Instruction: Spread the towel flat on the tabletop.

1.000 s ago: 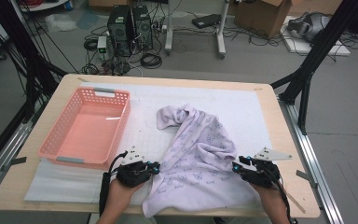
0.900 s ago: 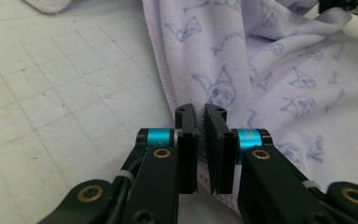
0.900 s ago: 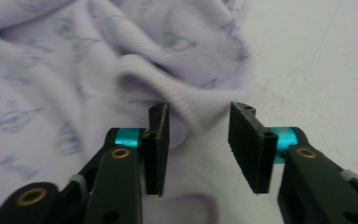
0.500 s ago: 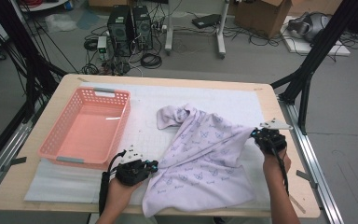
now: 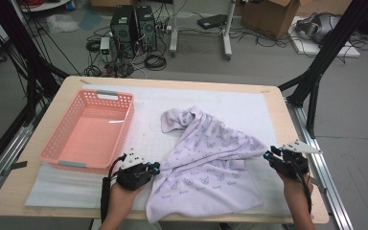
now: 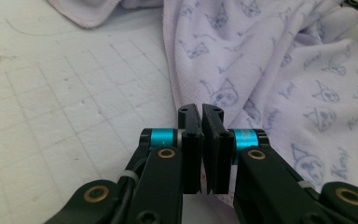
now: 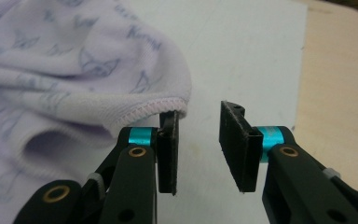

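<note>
Between the clamped left fingers (image 6: 202, 122) sits the towel (image 5: 211, 163) edge; right fingers (image 7: 200, 135), just parted, flank nothing.

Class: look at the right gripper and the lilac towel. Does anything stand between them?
Nothing visible does. The right gripper is open right beside the towel's stitched corner, with bare white mat between and beyond its jaws.

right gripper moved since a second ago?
Yes. The right gripper went up along the table's right edge with the towel, then came partway back; its jaws have just been opening, empty.
</note>
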### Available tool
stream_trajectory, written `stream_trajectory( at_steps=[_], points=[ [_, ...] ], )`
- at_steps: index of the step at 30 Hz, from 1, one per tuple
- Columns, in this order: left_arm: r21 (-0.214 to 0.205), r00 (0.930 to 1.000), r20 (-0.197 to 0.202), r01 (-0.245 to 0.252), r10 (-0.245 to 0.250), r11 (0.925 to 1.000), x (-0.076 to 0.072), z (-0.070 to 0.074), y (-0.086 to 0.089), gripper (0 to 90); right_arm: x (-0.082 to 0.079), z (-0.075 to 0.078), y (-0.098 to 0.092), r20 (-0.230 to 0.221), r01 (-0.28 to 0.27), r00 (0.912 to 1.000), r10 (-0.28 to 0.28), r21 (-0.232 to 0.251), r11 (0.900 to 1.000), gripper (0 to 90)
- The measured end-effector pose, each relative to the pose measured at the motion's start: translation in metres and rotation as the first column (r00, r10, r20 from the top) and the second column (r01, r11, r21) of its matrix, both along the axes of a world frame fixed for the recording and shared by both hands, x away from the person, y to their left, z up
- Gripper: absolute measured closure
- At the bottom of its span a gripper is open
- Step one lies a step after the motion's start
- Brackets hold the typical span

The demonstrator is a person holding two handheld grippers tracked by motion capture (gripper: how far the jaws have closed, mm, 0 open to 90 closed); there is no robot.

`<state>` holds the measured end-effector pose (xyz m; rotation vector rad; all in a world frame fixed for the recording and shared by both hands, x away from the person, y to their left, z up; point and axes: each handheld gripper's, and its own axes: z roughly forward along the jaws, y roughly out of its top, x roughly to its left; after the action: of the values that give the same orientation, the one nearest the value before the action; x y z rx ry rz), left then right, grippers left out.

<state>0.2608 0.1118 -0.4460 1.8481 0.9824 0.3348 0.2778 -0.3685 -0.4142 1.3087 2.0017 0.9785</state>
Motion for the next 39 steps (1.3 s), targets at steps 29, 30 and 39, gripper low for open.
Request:
stream_trajectory(
  at_steps=[29,30,39],
  points=[
    [0.011,0.9952,-0.096,0.018,-0.017,0.9998,0.100,0.010,-0.059,43.9,0.089,-0.003,0.047,-0.166,-0.250,0.9503,0.263,0.098,0.9633,49.5],
    [0.025,0.9934,-0.113,0.019,-0.016,0.9995,0.103,0.006,-0.062,43.9,0.090,-0.007,0.052,-0.193,-0.279,0.9359,0.295,0.107,0.9544,56.6],
    [0.145,0.9921,-0.107,0.081,-0.066,0.9861,0.092,0.000,-0.073,81.6,0.054,-0.004,0.081,-0.202,-0.540,0.8152,0.543,0.073,0.8383,81.1]
  ],
)
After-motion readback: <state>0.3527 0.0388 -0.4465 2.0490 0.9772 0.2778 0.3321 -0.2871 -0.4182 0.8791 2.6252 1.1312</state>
